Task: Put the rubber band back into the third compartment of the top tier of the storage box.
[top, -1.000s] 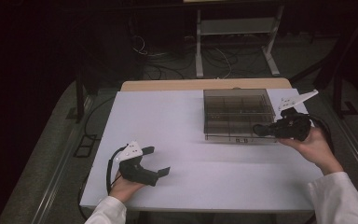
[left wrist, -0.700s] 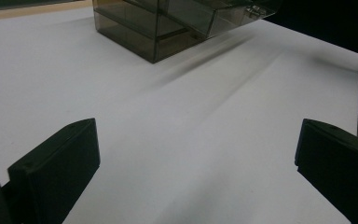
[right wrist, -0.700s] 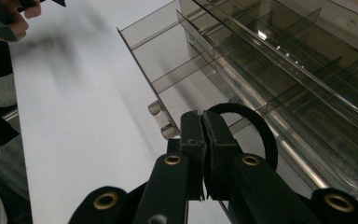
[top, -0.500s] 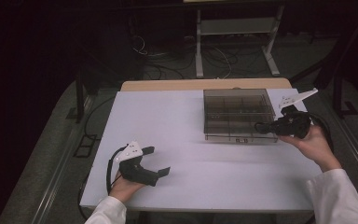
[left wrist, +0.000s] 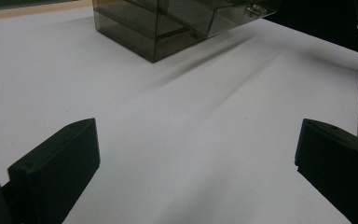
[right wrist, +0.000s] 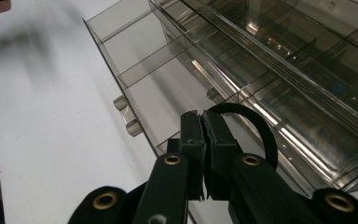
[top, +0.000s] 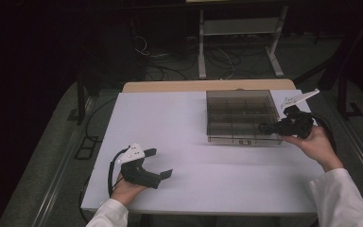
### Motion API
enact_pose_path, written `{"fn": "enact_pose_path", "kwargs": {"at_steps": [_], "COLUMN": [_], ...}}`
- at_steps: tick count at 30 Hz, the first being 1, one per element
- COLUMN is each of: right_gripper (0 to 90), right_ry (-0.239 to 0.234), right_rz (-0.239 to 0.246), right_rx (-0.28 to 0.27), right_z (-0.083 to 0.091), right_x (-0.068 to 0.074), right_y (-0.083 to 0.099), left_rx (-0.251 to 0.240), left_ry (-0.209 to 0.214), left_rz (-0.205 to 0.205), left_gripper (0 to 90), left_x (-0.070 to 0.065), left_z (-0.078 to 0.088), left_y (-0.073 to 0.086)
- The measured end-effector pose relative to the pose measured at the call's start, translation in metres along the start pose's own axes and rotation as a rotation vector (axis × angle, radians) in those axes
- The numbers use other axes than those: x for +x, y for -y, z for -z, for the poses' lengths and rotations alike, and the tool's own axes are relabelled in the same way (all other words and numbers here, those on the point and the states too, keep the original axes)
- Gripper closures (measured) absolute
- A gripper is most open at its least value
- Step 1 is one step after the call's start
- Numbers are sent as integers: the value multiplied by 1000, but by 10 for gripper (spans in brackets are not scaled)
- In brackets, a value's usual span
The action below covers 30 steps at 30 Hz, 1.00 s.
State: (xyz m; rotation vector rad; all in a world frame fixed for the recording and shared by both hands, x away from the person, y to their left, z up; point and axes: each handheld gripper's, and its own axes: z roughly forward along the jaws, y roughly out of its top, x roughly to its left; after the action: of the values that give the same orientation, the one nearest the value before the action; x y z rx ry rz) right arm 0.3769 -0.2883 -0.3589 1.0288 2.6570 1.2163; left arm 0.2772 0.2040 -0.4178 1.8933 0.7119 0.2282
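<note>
A smoky clear organiser box [top: 240,113] with several compartments stands at the table's right rear, also seen far off [left wrist: 163,28] in the left gripper view. One of its drawers [right wrist: 135,65] is pulled out, showing divided cells. My right gripper [top: 263,127] hovers at the box's front right corner, over that drawer. Its jaws [right wrist: 204,140] are shut on a thin black band [right wrist: 256,122] that loops out from between them. My left gripper [top: 160,163] rests near the table's front left, wide open and holding nothing, with only bare table between its fingers [left wrist: 56,172].
The white table [top: 194,142] stretches between the two hands. A wooden board edge [top: 170,86] runs along its back. Cables and a metal stand [top: 238,42] lie on the dark floor beyond. A small drawer handle [right wrist: 127,115] sticks out near my right jaws.
</note>
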Motion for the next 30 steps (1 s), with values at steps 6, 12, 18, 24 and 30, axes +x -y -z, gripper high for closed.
{"fn": "enact_pose_path", "kwargs": {"at_steps": [6, 12, 18, 24, 30], "right_gripper": [861, 780, 654, 599, 472], "right_ry": [7, 33, 62, 49, 30], "right_rz": [2, 1, 16, 24, 26], "right_rx": [12, 31, 8, -17, -37], "right_z": [-3, -8, -6, -1, 2], "right_x": [-2, -2, 2, 8, 16], "right_y": [1, 2, 1, -1, -4], "left_rx": [1, 2, 4, 4, 5], "left_ry": [0, 1, 0, -1, 0], "left_rz": [1, 1, 1, 1, 0], "left_gripper": [0, 0, 0, 0, 0], "left_x": [0, 0, 0, 0, 0], "left_z": [0, 0, 0, 0, -1], "left_y": [0, 0, 0, 0, 0]}}
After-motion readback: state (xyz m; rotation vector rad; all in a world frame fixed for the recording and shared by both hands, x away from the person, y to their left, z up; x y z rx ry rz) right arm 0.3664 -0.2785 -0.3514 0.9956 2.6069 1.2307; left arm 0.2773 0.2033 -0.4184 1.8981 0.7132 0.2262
